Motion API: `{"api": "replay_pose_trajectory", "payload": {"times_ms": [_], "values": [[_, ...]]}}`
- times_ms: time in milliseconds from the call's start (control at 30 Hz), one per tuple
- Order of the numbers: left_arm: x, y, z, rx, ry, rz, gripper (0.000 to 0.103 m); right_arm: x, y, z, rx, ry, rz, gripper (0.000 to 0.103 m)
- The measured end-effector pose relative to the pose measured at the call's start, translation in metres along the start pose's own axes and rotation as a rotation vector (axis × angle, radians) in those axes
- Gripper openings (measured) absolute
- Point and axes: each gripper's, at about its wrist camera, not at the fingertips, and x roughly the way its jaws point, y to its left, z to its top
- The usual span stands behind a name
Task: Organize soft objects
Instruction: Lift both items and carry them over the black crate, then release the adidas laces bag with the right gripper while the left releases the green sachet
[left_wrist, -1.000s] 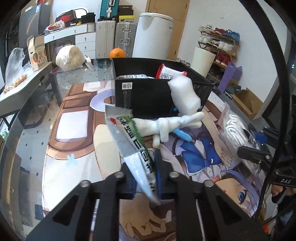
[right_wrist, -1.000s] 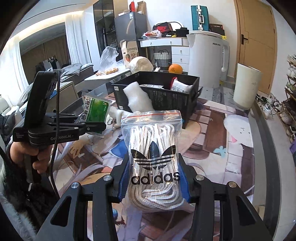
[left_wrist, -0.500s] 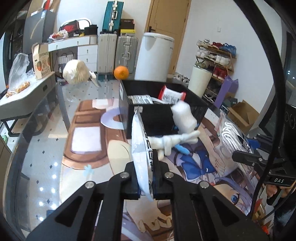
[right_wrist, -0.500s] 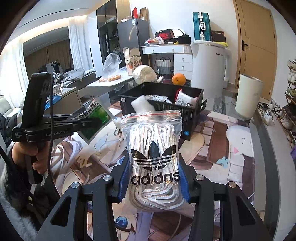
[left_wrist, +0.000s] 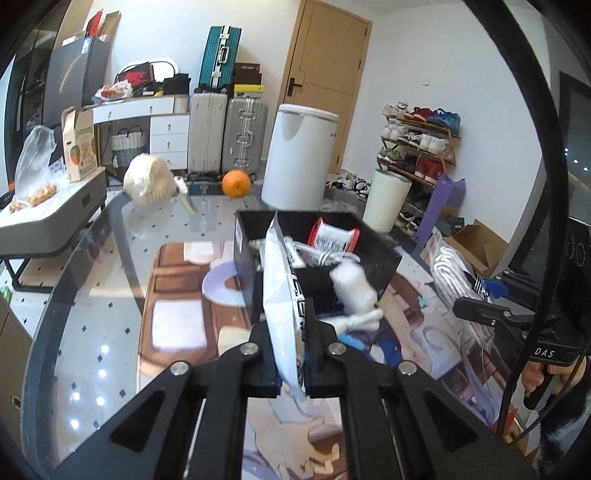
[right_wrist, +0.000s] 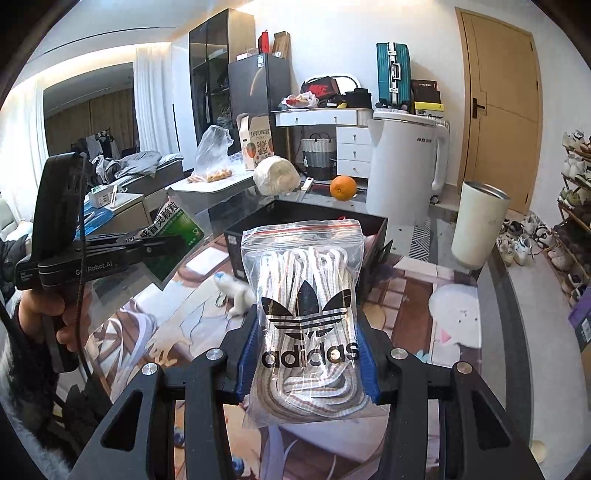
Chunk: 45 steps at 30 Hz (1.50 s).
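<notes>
- Table (left_wrist: 92, 295) glass-topped, with an anime-print mat (right_wrist: 406, 306) under the glass; black bin (left_wrist: 369, 266) sits near mid-table, open top, already containing a few packets.
- White kettle (right_wrist: 402, 166) behind the bin reads "AUX"; orange (right_wrist: 343, 187) just beside it on the table. Carton (right_wrist: 256, 142) on the side unit carries printed characters too small to read.
- Right gripper (right_wrist: 308, 354) pitched downward over the mat, short of the bin's near wall. Blue pads (right_wrist: 245, 358) part-way apart, pressing both sides of a clear zip bag of shoelaces (right_wrist: 306, 314). Bag stands upright between the pads, red zip strip on top, black trefoil logo and "adidas" across the front.
- Left gripper (left_wrist: 293, 354) also pitched downward, raised above the table, near side of the bin. Jaws fully closed, pinching a flat sachet (left_wrist: 282, 299) edge-on in its own camera. In the right wrist view the sachet face is green and white with Chinese characters; the gripper body reads "GenRobot.AI".
- Person's hand (right_wrist: 55, 314) wraps the left gripper handle, fingers curled around the grip.
- White plush toy (right_wrist: 236, 291) lies on the mat against the bin's near side, between both grippers.
</notes>
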Motion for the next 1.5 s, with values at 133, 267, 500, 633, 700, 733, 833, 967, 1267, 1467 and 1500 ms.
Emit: {"api": "replay_pose_trajectory", "payload": {"times_ms": [133,267,500,633,700,733,833,967,1267,1467,1500], "values": [[0.006,-0.002,0.012,0.013,-0.014,-0.001,0.004,0.003,-0.003,0.011,-0.004,-0.003,-0.013,0.046],[0.016,-0.005,0.023,0.027,-0.019,-0.002,0.004,0.008,-0.006,0.024,-0.013,-0.014,-0.015,0.046],[0.031,-0.006,0.038,0.055,-0.023,0.012,0.004,0.020,-0.010,0.045,-0.031,-0.033,-0.006,0.046],[0.041,-0.004,0.048,0.063,-0.025,0.013,0.004,0.028,-0.015,0.054,-0.038,-0.033,0.003,0.046],[0.045,-0.006,0.052,0.071,-0.025,0.015,0.004,0.033,-0.017,0.060,-0.043,-0.033,0.004,0.046],[0.048,-0.006,0.055,0.075,-0.024,0.015,0.004,0.034,-0.018,0.061,-0.044,-0.035,0.004,0.046],[0.055,-0.007,0.061,0.088,-0.022,0.019,0.004,0.041,-0.022,0.068,-0.048,-0.031,0.007,0.046],[0.065,-0.008,0.065,0.095,-0.017,0.014,0.004,0.053,-0.026,0.075,-0.058,-0.019,0.005,0.046],[0.090,-0.005,0.069,0.105,0.006,0.002,0.004,0.077,-0.031,0.085,-0.081,0.020,0.009,0.046],[0.102,-0.004,0.067,0.110,0.029,-0.007,0.004,0.097,-0.032,0.087,-0.101,0.063,0.014,0.046],[0.104,-0.003,0.066,0.109,0.032,-0.007,0.004,0.100,-0.031,0.088,-0.104,0.071,0.019,0.046]]}}
